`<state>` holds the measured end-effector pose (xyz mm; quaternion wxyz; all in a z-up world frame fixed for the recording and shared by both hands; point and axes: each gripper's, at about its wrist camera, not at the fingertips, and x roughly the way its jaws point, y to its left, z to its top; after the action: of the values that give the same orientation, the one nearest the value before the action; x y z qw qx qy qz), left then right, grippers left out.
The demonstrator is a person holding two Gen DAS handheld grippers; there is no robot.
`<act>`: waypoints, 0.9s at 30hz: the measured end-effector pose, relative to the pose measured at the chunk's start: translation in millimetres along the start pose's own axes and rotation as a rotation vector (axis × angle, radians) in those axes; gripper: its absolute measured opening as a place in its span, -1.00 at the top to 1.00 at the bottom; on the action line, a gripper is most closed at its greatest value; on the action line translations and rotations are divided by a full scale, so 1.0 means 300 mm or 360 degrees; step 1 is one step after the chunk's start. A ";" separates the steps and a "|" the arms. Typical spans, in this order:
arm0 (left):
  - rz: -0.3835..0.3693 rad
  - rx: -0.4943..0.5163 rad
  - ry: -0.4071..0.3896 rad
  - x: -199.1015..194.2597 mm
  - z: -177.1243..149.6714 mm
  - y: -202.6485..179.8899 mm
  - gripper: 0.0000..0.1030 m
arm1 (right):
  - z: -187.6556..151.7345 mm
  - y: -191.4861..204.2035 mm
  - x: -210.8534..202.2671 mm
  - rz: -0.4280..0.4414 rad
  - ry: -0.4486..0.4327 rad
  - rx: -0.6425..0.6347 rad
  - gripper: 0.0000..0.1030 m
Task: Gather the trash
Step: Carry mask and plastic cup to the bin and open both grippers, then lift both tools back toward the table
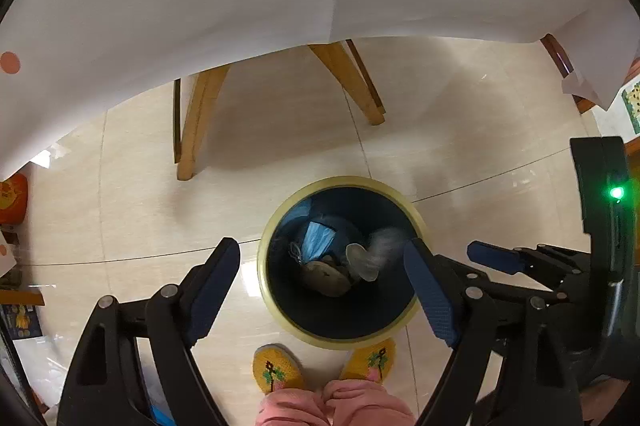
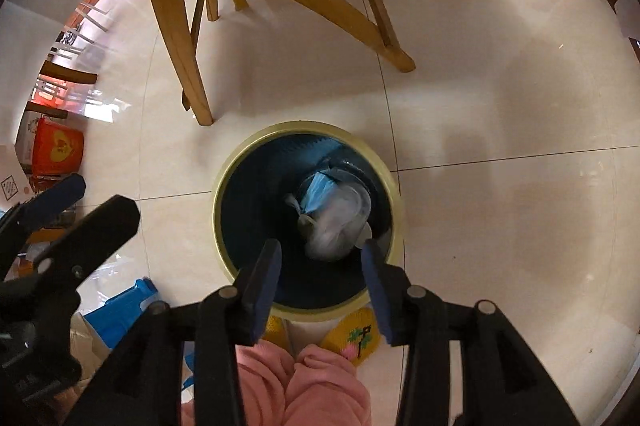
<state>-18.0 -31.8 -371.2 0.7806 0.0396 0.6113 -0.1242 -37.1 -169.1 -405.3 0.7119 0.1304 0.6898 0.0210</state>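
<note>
Both grippers point steeply downward, side by side. The left gripper (image 1: pixel 324 280) has its 2 jaws spread wide with nothing pressed between the pads. The right gripper (image 2: pixel 322 276) stands partly open, its pads also gripping nothing. Below them show the person's pink-trousered legs (image 2: pixel 304 386) and 2 yellow slippers (image 1: pixel 276 370).

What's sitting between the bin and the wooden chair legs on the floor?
Nothing: bare tile floor separates the bin from the chair legs, clearest in the right wrist view.
</note>
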 end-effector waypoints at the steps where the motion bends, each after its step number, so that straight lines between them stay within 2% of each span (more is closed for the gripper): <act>1: 0.0006 -0.0001 -0.0001 -0.008 -0.002 0.001 -0.61 | 0.001 -0.006 -0.009 0.0012 -0.0008 0.0010 0.17; 6: 0.0024 -0.0009 -0.0028 -0.074 -0.001 0.001 -0.61 | -0.002 0.002 -0.068 0.0030 -0.0051 0.0037 0.17; 11: 0.0032 -0.0033 -0.0043 -0.177 0.018 0.005 -0.61 | -0.020 0.022 -0.189 0.0074 -0.0092 0.0093 0.17; 20: 0.0006 0.0007 -0.0113 -0.497 0.057 0.001 -0.61 | -0.054 0.074 -0.515 0.0131 -0.0193 0.0102 0.17; 27: -0.0016 0.0024 -0.0214 -0.788 0.076 -0.019 -0.61 | -0.102 0.131 -0.794 0.0182 -0.0281 0.0033 0.17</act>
<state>-50.4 -7.8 -137.1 0.8190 0.0340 0.5566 -0.1352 -72.7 -176.5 -164.6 0.7661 0.1784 0.6160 0.0429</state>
